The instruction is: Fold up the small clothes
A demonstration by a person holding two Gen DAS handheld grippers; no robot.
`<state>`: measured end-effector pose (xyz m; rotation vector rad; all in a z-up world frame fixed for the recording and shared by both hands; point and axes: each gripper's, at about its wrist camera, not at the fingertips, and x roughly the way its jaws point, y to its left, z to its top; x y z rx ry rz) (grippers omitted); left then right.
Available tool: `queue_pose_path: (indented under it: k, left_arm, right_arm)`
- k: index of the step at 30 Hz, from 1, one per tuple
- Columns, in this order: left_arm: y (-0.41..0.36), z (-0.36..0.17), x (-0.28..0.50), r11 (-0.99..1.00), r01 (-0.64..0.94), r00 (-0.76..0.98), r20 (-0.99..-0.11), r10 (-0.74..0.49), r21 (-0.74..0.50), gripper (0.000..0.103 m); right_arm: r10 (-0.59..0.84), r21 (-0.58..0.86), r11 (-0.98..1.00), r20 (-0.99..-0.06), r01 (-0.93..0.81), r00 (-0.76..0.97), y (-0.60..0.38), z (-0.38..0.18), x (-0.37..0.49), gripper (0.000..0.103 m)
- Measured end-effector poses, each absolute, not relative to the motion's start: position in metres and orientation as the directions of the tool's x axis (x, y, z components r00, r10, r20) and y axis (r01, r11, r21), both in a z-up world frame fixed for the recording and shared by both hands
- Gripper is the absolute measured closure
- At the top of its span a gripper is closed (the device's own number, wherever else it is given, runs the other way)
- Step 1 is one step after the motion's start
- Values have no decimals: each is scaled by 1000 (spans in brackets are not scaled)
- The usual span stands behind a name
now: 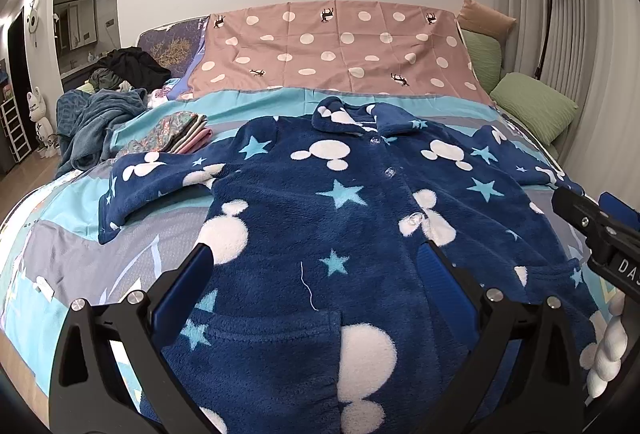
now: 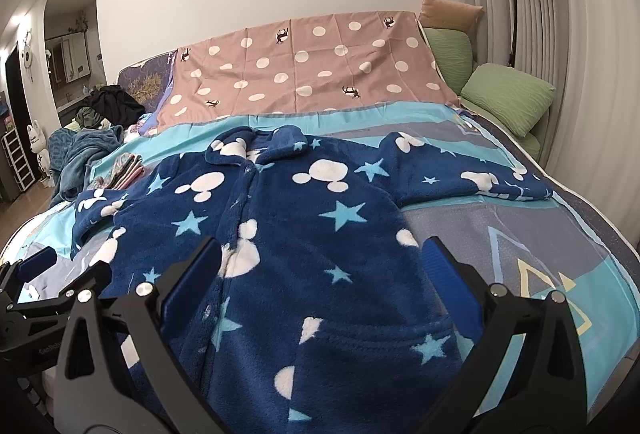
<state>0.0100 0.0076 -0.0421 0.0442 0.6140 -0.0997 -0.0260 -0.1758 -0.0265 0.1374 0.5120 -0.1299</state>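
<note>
pajama top — flat, buttoned, unfolded

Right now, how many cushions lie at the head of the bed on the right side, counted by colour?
Green cushions: 2, one near the front and one behind it.
Tan cushion: 1, standing at the very back.
Total: 3 cushions. Parts of them are hidden by the polka-dot sheet and by each other, so another could lie out of sight.

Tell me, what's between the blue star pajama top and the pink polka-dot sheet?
Only bare bedcover: a turquoise band runs between the pajama top's collar and the polka-dot sheet. Nothing sits on it. Both wrist views show this.
</note>
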Motion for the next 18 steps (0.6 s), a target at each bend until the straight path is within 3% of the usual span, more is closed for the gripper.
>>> queue_pose_path:
  k: [18]
  left_arm:
    - [18,-49,20,995,97,796,-599,-84,-11,1]
  right_arm:
    - [-94,74,985,-534,157,841,-163,-30,-9,2]
